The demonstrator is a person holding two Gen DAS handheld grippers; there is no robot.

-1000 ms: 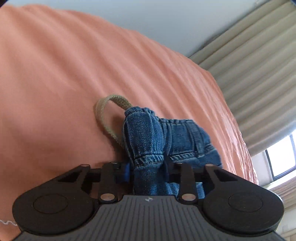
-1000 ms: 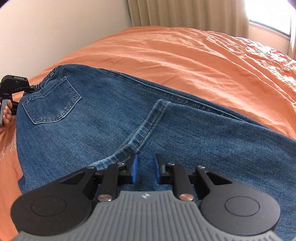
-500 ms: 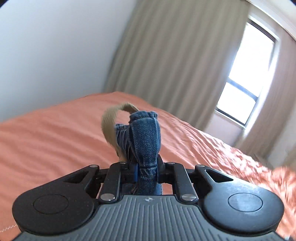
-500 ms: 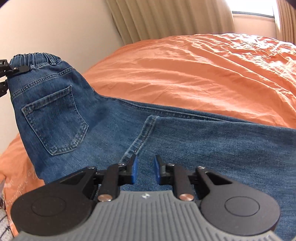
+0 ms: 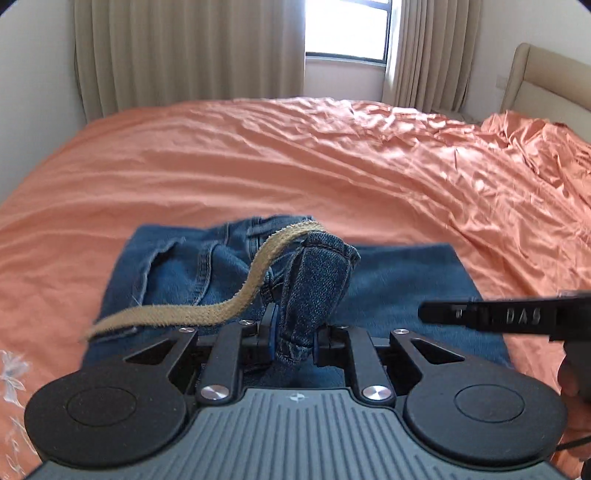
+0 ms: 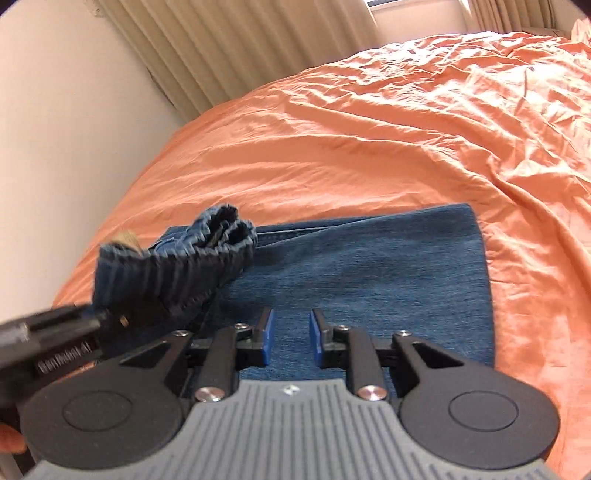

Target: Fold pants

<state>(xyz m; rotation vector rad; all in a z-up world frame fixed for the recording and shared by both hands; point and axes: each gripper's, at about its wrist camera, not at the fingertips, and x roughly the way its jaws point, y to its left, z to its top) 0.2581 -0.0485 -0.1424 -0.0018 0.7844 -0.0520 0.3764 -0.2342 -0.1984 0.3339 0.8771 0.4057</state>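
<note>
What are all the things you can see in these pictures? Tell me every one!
jeans: one pair, blue denim, lying on the bed, waistband end lifted
waistband: one, blue, bunched and pinched in the left gripper
drawstring: one, tan, trailing from the waistband to the left
bedsheet: one, orange, wrinkled, covering the bed
curtains: beige, pleated, along the far wall
window: one, bright, between the curtains
headboard: one, cream, far right
left gripper: one, black, jaws closed on the waistband
right gripper: one, black with blue pads, jaws apart, over the flat denim
</note>
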